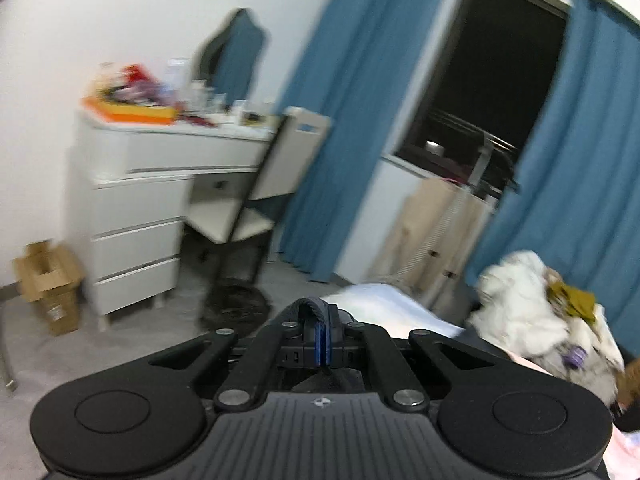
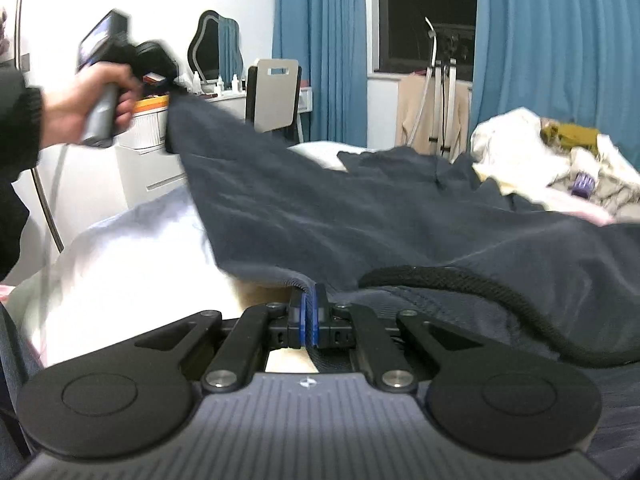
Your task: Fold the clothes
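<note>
- Currently I'm mid-fold, I judge; dark navy garment stretched over the white bed between both claws
- left gripper clamped on a hem edge, lifted high by my left hand, blurry
- right gripper pinched tight on the near ribbed hem, low by the black drawcord
- pile of other clothes far right, apart
- next, probably: carry the raised edge across, lay flat; keep both pinches or cloth slips

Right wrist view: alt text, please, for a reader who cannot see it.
The right gripper pinches the hem of a dark navy garment spread over a bed, while the left gripper lifts its far corner. Unfolded pale clothes sit beyond.
</note>
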`<state>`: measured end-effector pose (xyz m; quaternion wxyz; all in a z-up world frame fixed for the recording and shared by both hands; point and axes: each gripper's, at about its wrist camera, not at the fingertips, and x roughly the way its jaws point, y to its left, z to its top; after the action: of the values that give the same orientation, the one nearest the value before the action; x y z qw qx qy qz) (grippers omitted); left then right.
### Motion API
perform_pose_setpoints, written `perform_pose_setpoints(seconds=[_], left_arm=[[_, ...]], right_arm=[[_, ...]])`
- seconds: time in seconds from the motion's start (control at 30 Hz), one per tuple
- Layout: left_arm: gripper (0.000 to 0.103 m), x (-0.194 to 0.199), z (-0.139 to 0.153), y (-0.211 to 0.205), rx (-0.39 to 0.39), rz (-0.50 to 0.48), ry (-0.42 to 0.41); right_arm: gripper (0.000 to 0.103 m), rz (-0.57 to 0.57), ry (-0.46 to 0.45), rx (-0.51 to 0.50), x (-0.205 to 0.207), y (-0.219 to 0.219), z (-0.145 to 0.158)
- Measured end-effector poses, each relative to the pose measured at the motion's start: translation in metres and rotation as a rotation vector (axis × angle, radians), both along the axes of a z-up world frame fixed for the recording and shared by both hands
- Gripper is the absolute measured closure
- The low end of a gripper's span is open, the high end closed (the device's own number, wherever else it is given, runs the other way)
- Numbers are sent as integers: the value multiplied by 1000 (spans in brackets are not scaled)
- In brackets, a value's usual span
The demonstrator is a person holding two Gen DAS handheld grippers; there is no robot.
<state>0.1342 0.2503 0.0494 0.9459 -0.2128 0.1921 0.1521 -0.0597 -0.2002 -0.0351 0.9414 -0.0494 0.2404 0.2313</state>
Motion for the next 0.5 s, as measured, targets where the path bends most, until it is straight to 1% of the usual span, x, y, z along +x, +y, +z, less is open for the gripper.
perform_pose_setpoints(seconds=[0.07, 0.13, 0.23, 0.27, 0.3, 0.37, 0.4, 0.47, 0.5], left_arm=[[100, -24, -12, 32, -39, 50, 36], [100, -43, -41, 52, -85, 83, 100], [100, -63, -77, 68, -147, 112, 162], [100, -65, -83, 72, -187, 118, 175], [100, -66, -84, 74, -201, 118, 176], [100, -68, -82, 73, -192, 111, 167], [100, -69, -81, 72, -185, 104, 164], [100, -72, -81, 70, -166, 87, 159], [100, -74, -82, 68, -165, 79, 160]], right_arm=[[100, -14, -17, -26, -4, -1, 5], [99, -9, -6, -32, -5, 0, 6], [98, 7, 28, -33, -3, 3, 5], [95, 12, 40, -33, -3, 4, 5], [94, 17, 52, -33, -2, 5, 5], [84, 26, 72, -25, -2, 5, 6], [79, 25, 68, 14, -5, 1, 12], [43, 21, 36, 134, -16, -15, 28], [37, 15, 15, 196, -27, -25, 35]])
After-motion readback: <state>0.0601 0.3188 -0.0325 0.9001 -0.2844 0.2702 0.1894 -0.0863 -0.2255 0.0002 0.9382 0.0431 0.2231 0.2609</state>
